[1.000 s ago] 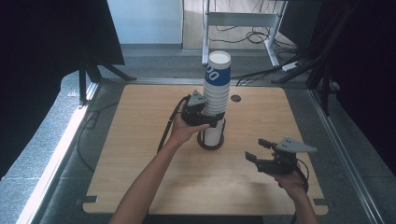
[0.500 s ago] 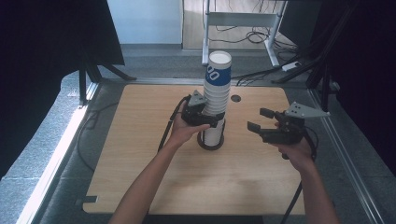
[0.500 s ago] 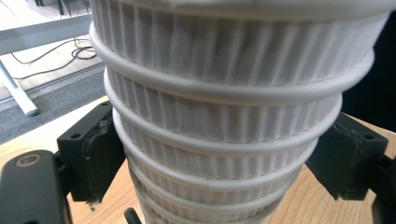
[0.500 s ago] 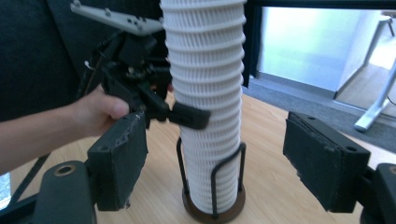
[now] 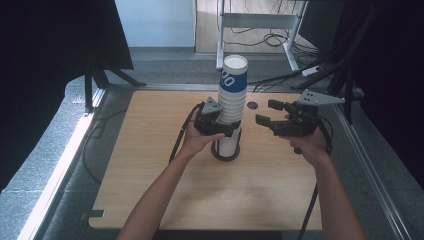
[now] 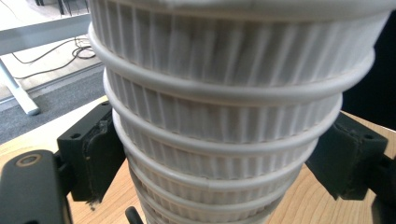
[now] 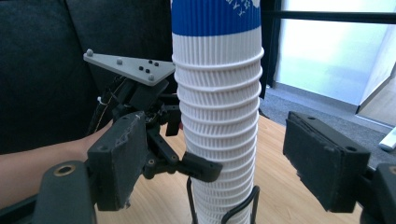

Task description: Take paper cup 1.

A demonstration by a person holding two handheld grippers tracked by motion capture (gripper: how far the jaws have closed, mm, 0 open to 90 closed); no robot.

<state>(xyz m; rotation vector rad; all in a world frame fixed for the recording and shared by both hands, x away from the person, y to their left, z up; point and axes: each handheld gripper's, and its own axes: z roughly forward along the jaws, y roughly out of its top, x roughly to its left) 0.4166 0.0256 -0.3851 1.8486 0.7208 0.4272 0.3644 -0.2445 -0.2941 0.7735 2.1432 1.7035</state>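
A tall stack of ribbed white paper cups [image 5: 232, 105], its top cup banded in blue, stands in a black wire holder [image 5: 226, 152] at the middle of the wooden table [image 5: 150, 165]. My left gripper [image 5: 220, 126] is shut on the stack low down; in the left gripper view both black pads press the ribbed cups [image 6: 224, 140]. To the stack's right my right gripper [image 5: 266, 113] hovers open at about the same height, a short gap away. In the right gripper view the stack [image 7: 219, 107] stands ahead between the wide-apart jaws of my right gripper [image 7: 222, 161], with one left-gripper finger [image 7: 201, 167] against it.
A small dark hole [image 5: 252, 105] sits in the tabletop behind the stack. Beyond the far edge are a white desk frame [image 5: 260, 20] and floor cables [image 5: 275, 37]. Black stand legs [image 5: 95, 75] rise at the left, a metal rail [image 5: 370, 165] runs along the right.
My right gripper has risen from the table's front right and moved in toward the stack, staying open. The left gripper has kept its hold on the stack.
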